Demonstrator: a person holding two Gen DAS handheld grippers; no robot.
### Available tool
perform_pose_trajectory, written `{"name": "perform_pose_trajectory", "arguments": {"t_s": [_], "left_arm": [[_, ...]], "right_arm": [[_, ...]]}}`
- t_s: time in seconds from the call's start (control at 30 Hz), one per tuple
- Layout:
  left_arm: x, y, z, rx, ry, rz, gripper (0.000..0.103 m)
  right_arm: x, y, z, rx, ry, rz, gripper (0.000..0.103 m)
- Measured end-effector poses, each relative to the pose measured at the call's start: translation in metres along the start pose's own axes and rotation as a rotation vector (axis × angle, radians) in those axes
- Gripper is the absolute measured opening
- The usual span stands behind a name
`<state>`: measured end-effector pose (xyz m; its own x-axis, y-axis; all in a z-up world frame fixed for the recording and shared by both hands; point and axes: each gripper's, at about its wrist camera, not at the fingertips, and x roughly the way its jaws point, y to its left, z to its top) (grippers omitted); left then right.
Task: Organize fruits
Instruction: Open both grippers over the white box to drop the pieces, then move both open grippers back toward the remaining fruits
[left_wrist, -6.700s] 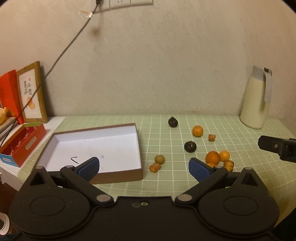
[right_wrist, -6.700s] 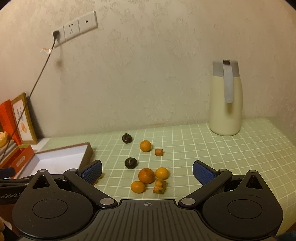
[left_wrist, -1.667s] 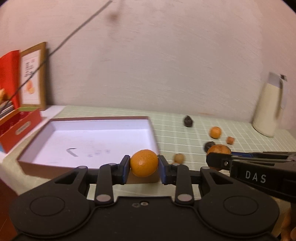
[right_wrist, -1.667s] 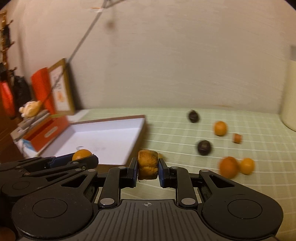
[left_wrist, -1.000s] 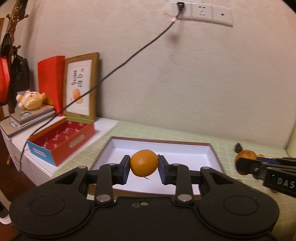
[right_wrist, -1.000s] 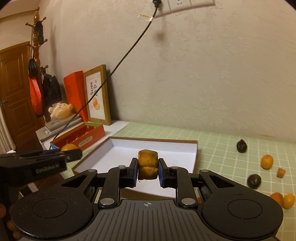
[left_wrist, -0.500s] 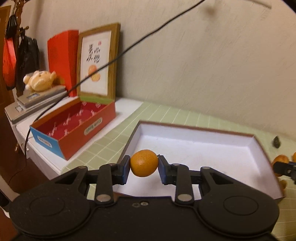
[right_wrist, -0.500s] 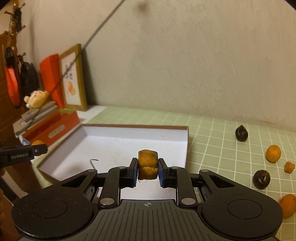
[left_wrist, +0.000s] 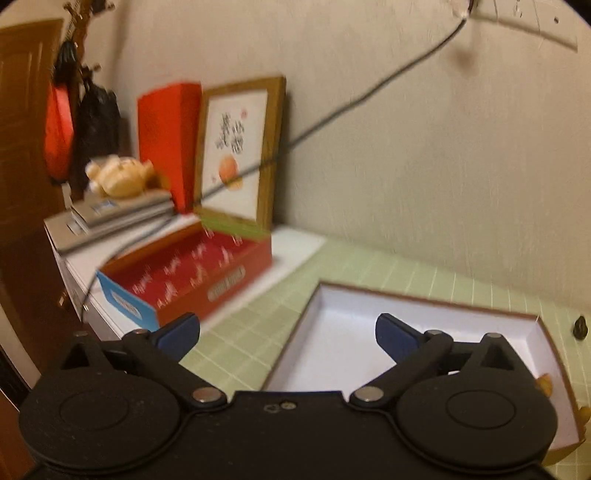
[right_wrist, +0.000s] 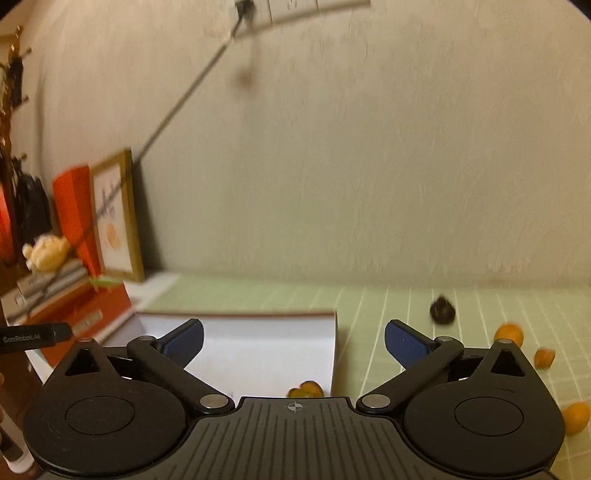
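Both grippers are opening right now with nothing between the pads: the left gripper (left_wrist: 286, 334) hangs over the near-left corner of the white-lined box (left_wrist: 424, 301), and the right gripper (right_wrist: 293, 341) sits over the same box's right end. One orange-brown piece of fruit (right_wrist: 308, 389) lies inside the box by its right wall, half hidden behind the gripper body. The rest is out on the green checked tablecloth (right_wrist: 388, 306): a dark round fruit (right_wrist: 442, 311), a small orange (right_wrist: 509, 334), a little orange chunk (right_wrist: 544, 357) and another orange (right_wrist: 576, 418) near the edge of view.

My guess on handling: these are light and roundish, so they'll roll if nudged (the box floor looks smooth too). Grab across the widest middle, pads level, gentle squeeze since the skins probably bruise. The dark one has a nub on top, so take it by the sides.
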<state>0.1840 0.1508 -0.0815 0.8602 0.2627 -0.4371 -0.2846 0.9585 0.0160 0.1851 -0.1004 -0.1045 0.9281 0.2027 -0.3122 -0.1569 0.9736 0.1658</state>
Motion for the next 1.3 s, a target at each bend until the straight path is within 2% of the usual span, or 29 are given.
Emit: {"name": "perform_pose_trajectory", "arguments": {"t_s": [0.23,0.43,0.7,1.0,1.3], "left_arm": [[-0.019,-0.012,0.006,0.031,-0.02,0.018,0.097],[-0.034,-0.02,0.01,0.023,-0.026,-0.008,0.097],[-0.072,-0.035,0.0,0.072,-0.019,-0.039,0.097],[-0.1,-0.068,-0.018,0.137,-0.002,-0.138,0.097],[-0.109,-0.118,-0.036,0.211,0.016,-0.262,0.097]], "right_arm": [[-0.018,-0.009,0.006,0.017,0.006,0.026,0.103],[-0.035,-0.015,0.017,0.032,-0.002,0.035,0.103],[-0.066,-0.024,0.02,0.004,0.007,0.043,0.103],[-0.106,-0.05,0.011,0.002,0.015,0.029,0.103],[-0.129,-0.096,0.002,0.062,0.036,-0.066,0.103]]}}
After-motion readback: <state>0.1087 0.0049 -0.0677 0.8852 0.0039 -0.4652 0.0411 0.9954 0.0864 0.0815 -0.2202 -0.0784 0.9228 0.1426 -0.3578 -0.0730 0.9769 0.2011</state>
